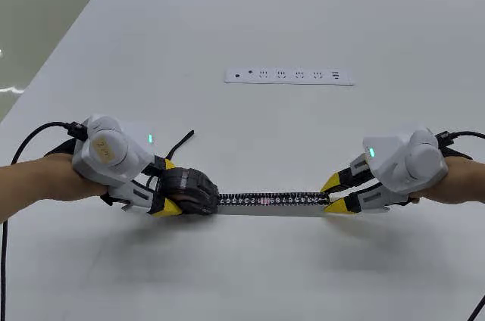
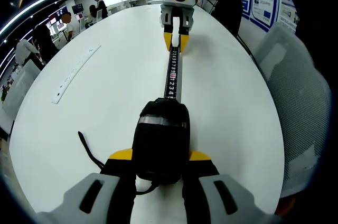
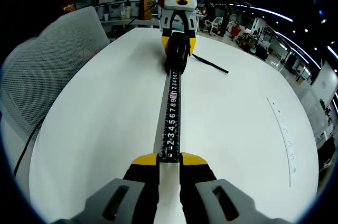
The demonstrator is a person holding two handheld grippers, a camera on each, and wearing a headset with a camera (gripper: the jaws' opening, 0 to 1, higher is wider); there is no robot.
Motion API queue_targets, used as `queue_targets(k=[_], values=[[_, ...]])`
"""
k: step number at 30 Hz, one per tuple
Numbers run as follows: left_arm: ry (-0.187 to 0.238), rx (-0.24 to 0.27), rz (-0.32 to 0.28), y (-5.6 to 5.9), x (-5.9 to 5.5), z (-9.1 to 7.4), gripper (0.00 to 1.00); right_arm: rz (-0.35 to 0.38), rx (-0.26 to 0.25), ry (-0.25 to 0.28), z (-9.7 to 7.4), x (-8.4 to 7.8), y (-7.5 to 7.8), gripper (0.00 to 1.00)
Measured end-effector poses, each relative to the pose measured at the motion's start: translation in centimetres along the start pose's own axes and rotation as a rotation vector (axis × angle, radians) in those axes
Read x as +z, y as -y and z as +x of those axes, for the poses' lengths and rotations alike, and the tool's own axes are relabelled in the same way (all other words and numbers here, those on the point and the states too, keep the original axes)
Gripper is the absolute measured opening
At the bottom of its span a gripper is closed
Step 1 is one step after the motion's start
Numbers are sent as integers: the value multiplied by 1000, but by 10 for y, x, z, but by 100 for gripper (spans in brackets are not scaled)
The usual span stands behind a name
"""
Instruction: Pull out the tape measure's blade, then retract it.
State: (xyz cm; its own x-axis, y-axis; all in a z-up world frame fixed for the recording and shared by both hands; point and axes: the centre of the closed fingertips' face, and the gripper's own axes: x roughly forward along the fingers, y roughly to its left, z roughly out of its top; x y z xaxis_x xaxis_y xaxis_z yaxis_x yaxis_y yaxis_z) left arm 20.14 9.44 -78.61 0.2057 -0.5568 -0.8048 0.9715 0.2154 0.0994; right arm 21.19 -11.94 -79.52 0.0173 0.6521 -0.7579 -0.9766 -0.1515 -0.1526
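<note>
The tape measure point(image 1: 189, 191) lies on the white table point(image 1: 250, 18) in front of the person, with its black case at the left and its blade point(image 1: 273, 199) drawn out flat to the right. The left gripper point(image 1: 170, 187) has its yellow-tipped fingers closed around the case, one on each side. In the left gripper view the case sits snug between the tips. A thin black strap point(image 1: 180, 142) trails from the case across the table behind that gripper.

The right gripper point(image 1: 333, 194) holds the free end of the blade. Its fingers are drawn narrow, with the strip pinched between the yellow tips, and in the right gripper view the printed numbers run away from the tips toward the case. The blade runs straight between the two grippers, lying low along the tabletop.

Farther back on the table, well apart from the grippers, lies a white power strip point(image 1: 289, 76). A grey mesh chair point(image 3: 53, 55) stands at the table's edge.
</note>
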Motion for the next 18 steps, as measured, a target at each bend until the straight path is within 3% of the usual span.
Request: queue_targets(k=[18], values=[[-1, 0, -1, 0, 2, 1, 29, 3, -1, -4, -5, -7, 0, 13]])
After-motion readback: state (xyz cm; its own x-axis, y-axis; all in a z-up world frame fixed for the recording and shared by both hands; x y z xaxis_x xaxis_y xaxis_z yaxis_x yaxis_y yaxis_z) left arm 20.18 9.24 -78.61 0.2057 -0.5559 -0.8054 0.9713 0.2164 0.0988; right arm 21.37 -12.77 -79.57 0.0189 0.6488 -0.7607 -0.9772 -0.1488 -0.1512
